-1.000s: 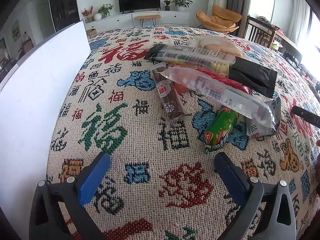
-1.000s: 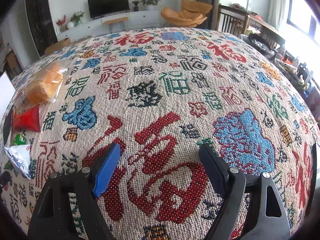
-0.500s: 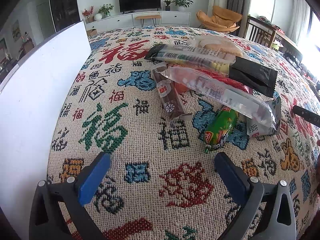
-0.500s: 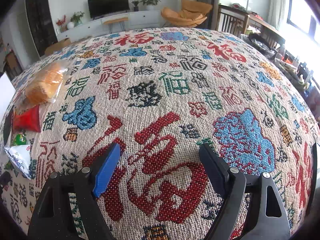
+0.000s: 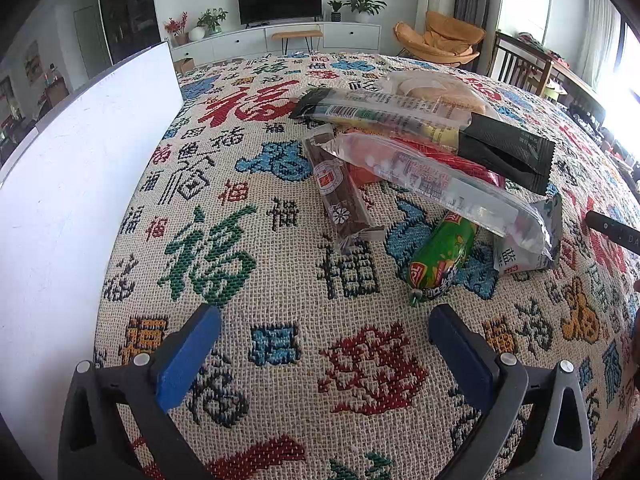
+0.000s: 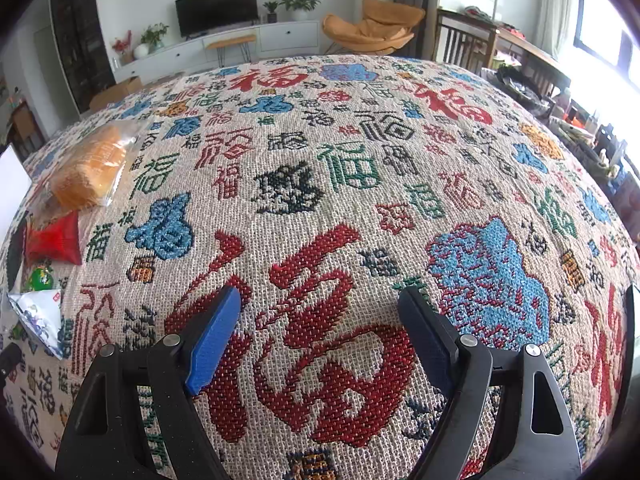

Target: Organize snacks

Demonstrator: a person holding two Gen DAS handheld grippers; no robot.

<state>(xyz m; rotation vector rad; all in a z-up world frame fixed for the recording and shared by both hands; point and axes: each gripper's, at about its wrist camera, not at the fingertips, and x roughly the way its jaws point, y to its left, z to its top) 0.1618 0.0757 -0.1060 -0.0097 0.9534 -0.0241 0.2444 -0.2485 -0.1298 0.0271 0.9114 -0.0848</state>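
On the woven cloth (image 5: 280,360) with its big red and green characters, I am holding both tools poised and nothing has shifted in the last second: the pile is lying just as it was and my hands are staying put. That tells me the sorting has not begun yet; I am judging this as the pause before a first pick.

My left gripper (image 5: 324,326) is hanging with its blue pads spread wide over bare cloth, pinching nothing. Just ahead of it the snacks are heaped together: the green sausage (image 5: 442,256) nearest, half tucked under the long clear packet (image 5: 440,188), the brown bar (image 5: 340,190) beside them, the black packet (image 5: 504,148) and the bagged bread (image 5: 432,86) at the back. A white board (image 5: 72,200) is standing along the left edge; whether it belongs to a bin for the snacks I cannot tell.

My right gripper (image 6: 320,312) is likewise gaping open and empty, pointing at plain cloth, with the pile off at the far left of its view.

I am expecting the green sausage to be the easiest first grab, being closest and the least buried.
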